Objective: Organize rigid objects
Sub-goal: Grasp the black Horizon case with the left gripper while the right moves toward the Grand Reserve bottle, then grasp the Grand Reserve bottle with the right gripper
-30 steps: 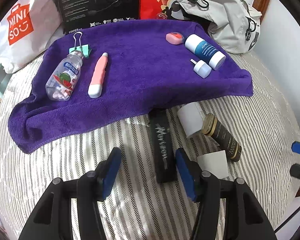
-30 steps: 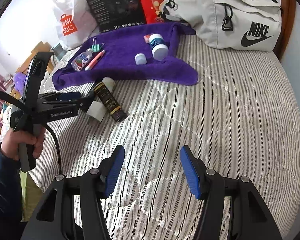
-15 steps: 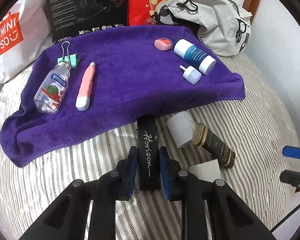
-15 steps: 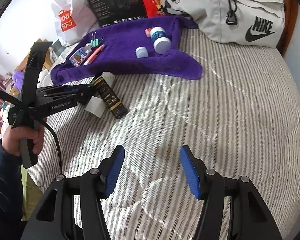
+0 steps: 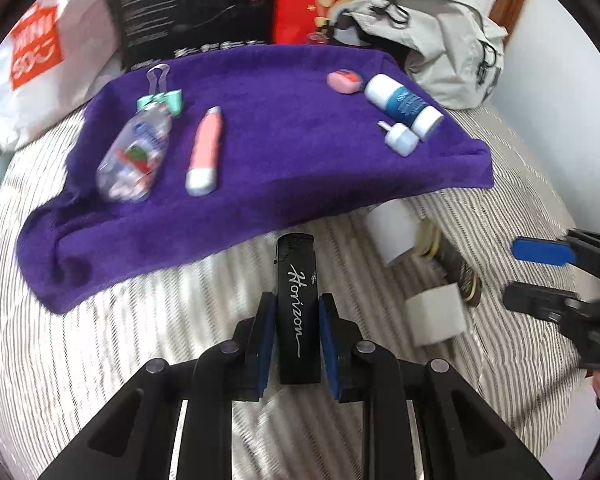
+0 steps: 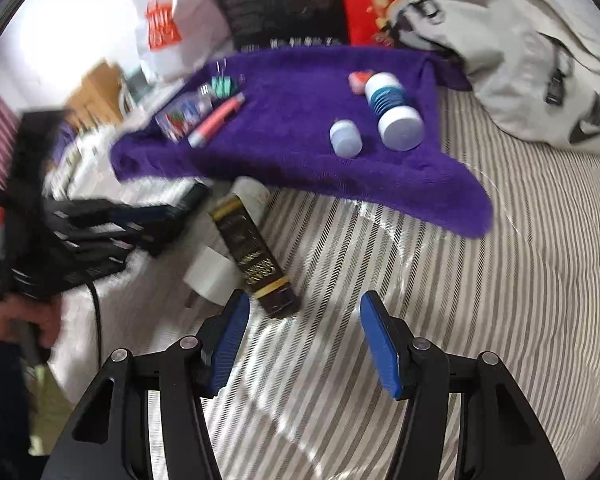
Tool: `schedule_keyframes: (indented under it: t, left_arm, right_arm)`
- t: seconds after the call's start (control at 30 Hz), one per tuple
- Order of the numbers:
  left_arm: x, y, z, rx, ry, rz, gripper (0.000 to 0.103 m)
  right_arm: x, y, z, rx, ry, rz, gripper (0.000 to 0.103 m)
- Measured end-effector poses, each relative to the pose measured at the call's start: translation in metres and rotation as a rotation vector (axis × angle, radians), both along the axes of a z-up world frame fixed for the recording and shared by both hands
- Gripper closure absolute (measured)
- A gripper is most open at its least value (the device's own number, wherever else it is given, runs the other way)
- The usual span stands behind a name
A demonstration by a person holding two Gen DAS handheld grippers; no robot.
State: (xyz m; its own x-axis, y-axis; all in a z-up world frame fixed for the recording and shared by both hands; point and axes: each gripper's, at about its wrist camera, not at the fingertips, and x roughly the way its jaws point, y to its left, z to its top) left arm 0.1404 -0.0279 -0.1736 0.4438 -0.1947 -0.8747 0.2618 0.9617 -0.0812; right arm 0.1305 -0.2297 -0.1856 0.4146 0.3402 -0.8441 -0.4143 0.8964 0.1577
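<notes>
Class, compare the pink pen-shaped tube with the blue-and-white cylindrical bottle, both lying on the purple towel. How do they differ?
The pink pen-shaped tube is slim and tapered; the blue-and-white cylindrical bottle is thicker and blunt-ended. The tube lies on the towel's left half beside a clear bottle, the blue-and-white bottle on the right beside a small white cap. Both lie flat on the purple towel and have white ends.
</notes>
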Motion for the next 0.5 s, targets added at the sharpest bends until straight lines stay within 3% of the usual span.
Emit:
schedule_keyframes:
  t: [0.27,0.33,0.4,0.5]
  left_arm:
    - [-0.003,0.023,-0.001,-0.041,0.017,0.024,0.082]
    - [-0.003,0.023,-0.001,-0.036,0.017,0.020,0.082]
    - [-0.002,0.022,-0.001,-0.028,0.017,0.015,0.082]
    - [-0.003,0.022,-0.001,-0.025,0.017,0.013,0.082]
  right_arm:
    - [0.009,0.032,-0.011,-0.064,-0.048,0.106,0.045]
    - [0.011,0.039,-0.011,-0.088,-0.087,0.124,0.053]
    - [0.009,0.043,-0.010,-0.092,-0.109,0.140,0.078]
    - [0.007,0.035,-0.009,-0.076,-0.080,0.108,0.080]
